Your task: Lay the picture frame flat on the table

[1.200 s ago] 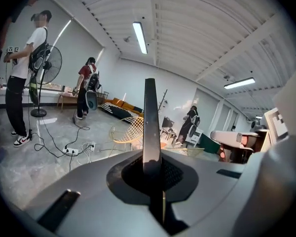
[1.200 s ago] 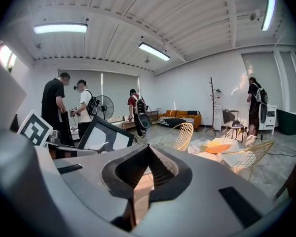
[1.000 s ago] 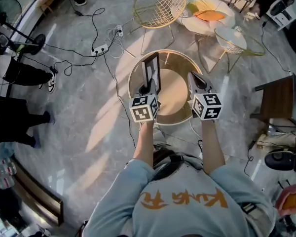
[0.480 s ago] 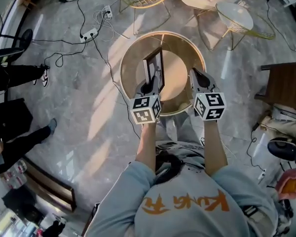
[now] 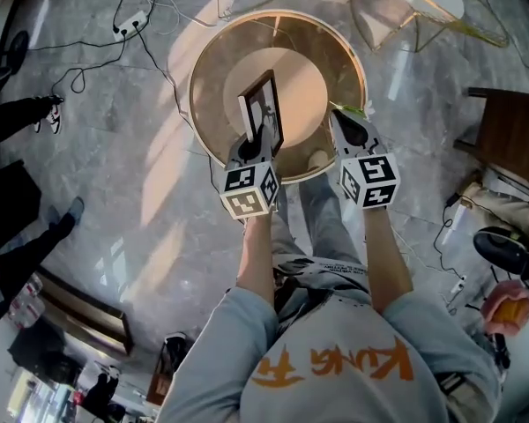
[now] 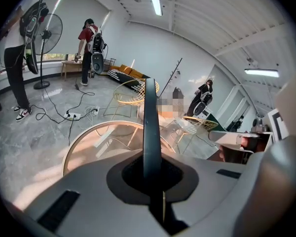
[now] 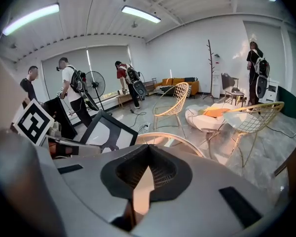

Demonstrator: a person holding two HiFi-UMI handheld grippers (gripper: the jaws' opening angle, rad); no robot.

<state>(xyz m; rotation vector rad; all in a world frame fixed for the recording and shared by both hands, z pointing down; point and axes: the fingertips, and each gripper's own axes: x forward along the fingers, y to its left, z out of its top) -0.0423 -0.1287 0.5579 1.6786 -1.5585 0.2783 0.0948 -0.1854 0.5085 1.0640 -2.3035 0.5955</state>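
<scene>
Head view looks down past the person's grey shirt [image 5: 326, 359] and both forearms to the two grippers. The left gripper [image 5: 263, 141] is clenched on the near edge of the picture frame [image 5: 263, 111], which stands upright over the near-left part of the round table [image 5: 199, 69]; whether its lower edge touches the top cannot be told. In the left gripper view the frame's dark edge [image 6: 150, 122] rises straight from between the jaws. The right gripper [image 5: 340, 118] hovers at the table's near-right rim, just right of the frame, jaws drawn together but for a thin slit, with nothing in them [image 7: 144, 181]. Farther off, a yellow wire chair [image 7: 172, 102] stands on the grey floor, and a power strip [image 5: 128, 23] lies at the far left.
</scene>
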